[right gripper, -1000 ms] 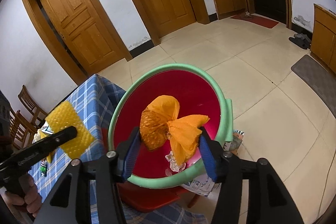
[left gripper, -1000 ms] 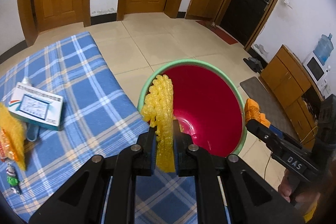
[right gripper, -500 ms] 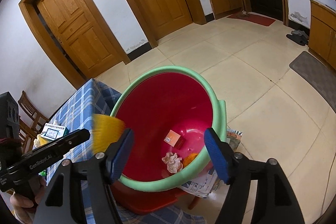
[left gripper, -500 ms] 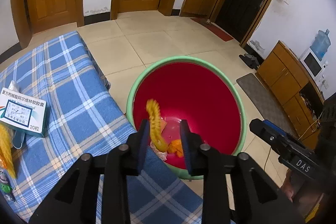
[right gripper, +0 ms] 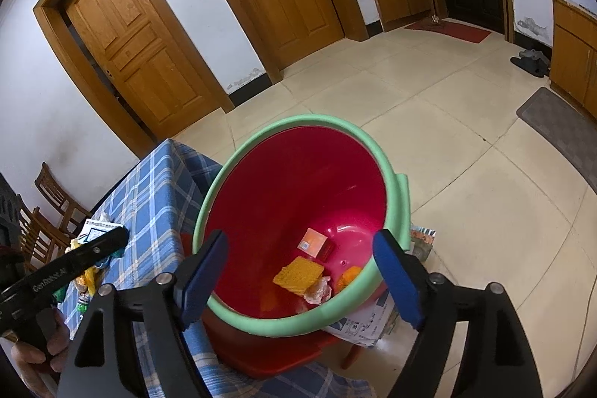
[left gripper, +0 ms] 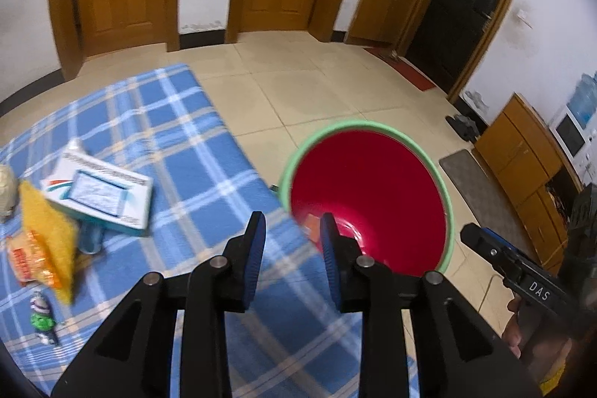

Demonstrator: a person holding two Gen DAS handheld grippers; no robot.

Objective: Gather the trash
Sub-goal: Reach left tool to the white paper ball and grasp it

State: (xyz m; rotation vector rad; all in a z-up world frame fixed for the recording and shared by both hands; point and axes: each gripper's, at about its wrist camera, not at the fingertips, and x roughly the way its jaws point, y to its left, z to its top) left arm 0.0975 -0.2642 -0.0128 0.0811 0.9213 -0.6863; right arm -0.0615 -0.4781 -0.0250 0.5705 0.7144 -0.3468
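A red bin with a green rim (right gripper: 373, 152) (left gripper: 358, 126) stands beside the blue plaid table (left gripper: 179, 144). Inside it lie a yellow foam net (right gripper: 298, 274), an orange box (right gripper: 312, 241), a crumpled wrapper (right gripper: 319, 290) and an orange bag (right gripper: 349, 275). My right gripper (right gripper: 300, 273) is open and empty above the bin's near rim. My left gripper (left gripper: 293, 239) is open and empty over the table edge next to the bin. On the table lie a white medicine box (left gripper: 100, 191), a yellow foam piece (left gripper: 46, 234), an orange snack wrapper (left gripper: 26, 260) and a small green toy (left gripper: 43, 319).
The bin rests on a red stool (right gripper: 261, 349) with papers (right gripper: 369, 319) beside it. Wooden chairs (right gripper: 48, 204) stand behind the table. A wooden cabinet (left gripper: 522, 166), a grey mat (left gripper: 466, 170) and tiled floor lie to the right.
Both grippers opened. The yellow foam net fell from the left gripper and the orange bag from the right into the bin. The left gripper swung left, back over the table.
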